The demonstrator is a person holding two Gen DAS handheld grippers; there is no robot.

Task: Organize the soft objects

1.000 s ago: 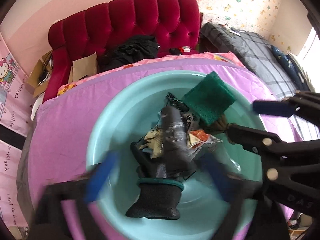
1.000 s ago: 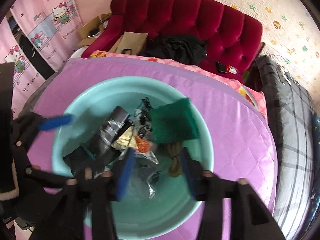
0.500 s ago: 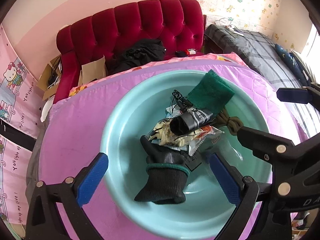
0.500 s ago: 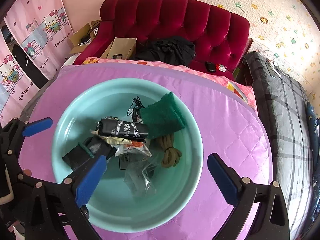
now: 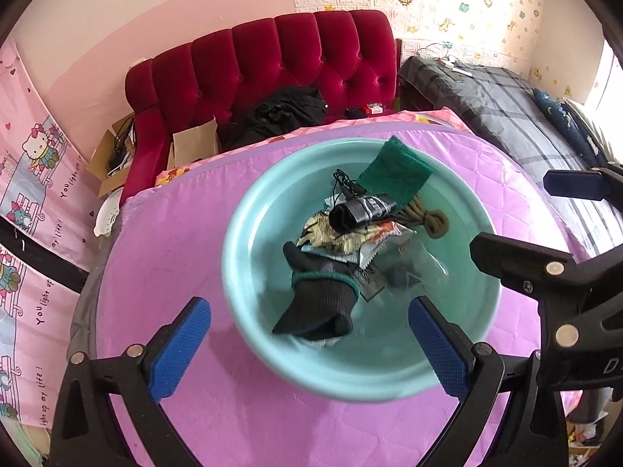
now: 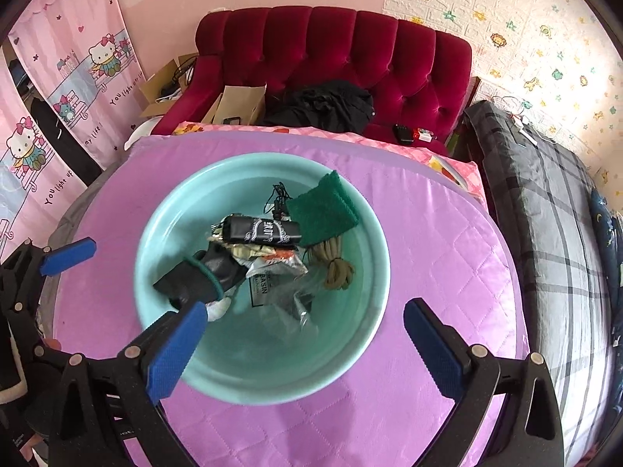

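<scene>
A turquoise basin [image 5: 241, 241] [image 6: 373, 233] sits on the pink quilted table. In it lie a black glove with a green cuff [image 5: 317, 299] [image 6: 194, 278], a black rolled pouch [image 5: 360, 212] [image 6: 263, 229], a green scouring pad [image 5: 395, 175] [image 6: 321, 214], a coiled olive rope [image 5: 430, 222] [image 6: 335, 264], foil snack packets [image 5: 342, 239] [image 6: 268, 258] and a clear plastic bag [image 6: 292, 307]. My left gripper [image 5: 307, 350] is open and empty, above the basin's near rim. My right gripper [image 6: 303, 346] is open and empty, also above the near rim.
The pink quilted table [image 5: 163, 257] [image 6: 447, 272] surrounds the basin. Behind it stands a red tufted sofa [image 5: 272, 62] [image 6: 335, 50] with black clothes and cardboard boxes. A grey plaid bed [image 6: 545, 194] lies to the right. Pink curtains [image 6: 50, 89] hang at the left.
Both grippers have opened wide and pulled back from the basin. The black pouch, upright between the left fingers a second ago, now lies on the packets.
</scene>
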